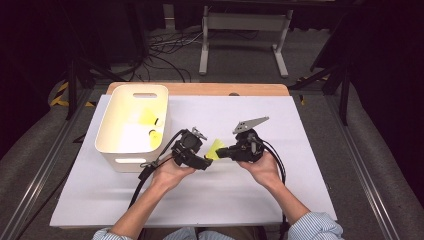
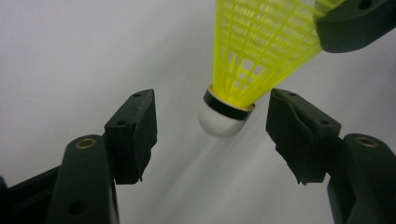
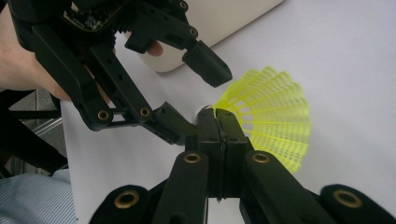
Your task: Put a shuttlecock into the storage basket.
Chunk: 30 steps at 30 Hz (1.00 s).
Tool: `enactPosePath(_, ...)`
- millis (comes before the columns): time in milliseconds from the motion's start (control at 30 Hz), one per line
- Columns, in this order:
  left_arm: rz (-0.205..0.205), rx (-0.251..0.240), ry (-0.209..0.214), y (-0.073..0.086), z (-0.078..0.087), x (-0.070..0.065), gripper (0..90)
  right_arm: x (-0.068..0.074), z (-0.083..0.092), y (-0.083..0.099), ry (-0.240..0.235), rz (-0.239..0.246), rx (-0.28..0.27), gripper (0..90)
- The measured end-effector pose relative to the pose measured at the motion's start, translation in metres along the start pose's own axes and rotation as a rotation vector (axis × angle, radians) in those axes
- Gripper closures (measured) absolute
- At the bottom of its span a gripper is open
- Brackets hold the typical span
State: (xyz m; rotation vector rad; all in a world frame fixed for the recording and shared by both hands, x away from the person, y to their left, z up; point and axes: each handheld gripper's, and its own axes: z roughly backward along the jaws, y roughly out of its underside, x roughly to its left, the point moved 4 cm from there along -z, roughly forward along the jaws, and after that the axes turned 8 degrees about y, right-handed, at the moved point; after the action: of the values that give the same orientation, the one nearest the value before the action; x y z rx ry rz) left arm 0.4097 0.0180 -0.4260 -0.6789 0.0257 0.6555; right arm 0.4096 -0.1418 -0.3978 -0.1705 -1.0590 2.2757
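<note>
Yellow shuttlecock (image 1: pixel 215 148) held above white bench (image 1: pixel 280 190), skirt pinched in right tongs (image 3: pixel 218 122). White cork tip sits between spread jaws of left tongs (image 2: pixel 212 133), untouched. Two more shuttlecocks in white bin (image 1: pixel 116 145) at left.

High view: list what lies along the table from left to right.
White bin with two yellow shuttlecocks inside → left hand-held gripper → yellow shuttlecock → right hand-held gripper, shut on the shuttlecock's skirt.
</note>
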Motion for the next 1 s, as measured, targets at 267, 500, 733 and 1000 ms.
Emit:
enactPosePath(267,-0.016,0.038,0.019,0.0016,-0.0076,-0.0028,37.5,0.0047,-0.0031,-0.002,-0.035,-0.003,-0.011,90.0)
enactPosePath(500,-0.028,0.041,0.039,0.0018,-0.009,-0.0042,46.0,0.0051,-0.0032,-0.0029,-0.049,-0.013,-0.02,90.0)
enactPosePath(733,-0.04,0.056,0.038,0.0031,-0.0094,-0.0041,56.5,0.0043,-0.0032,-0.0024,-0.048,-0.02,-0.02,90.0)
enactPosePath(1000,-0.058,0.082,0.029,0.0044,-0.0106,-0.0057,63.5,0.0012,-0.0037,-0.0015,-0.041,-0.03,-0.025,90.0)
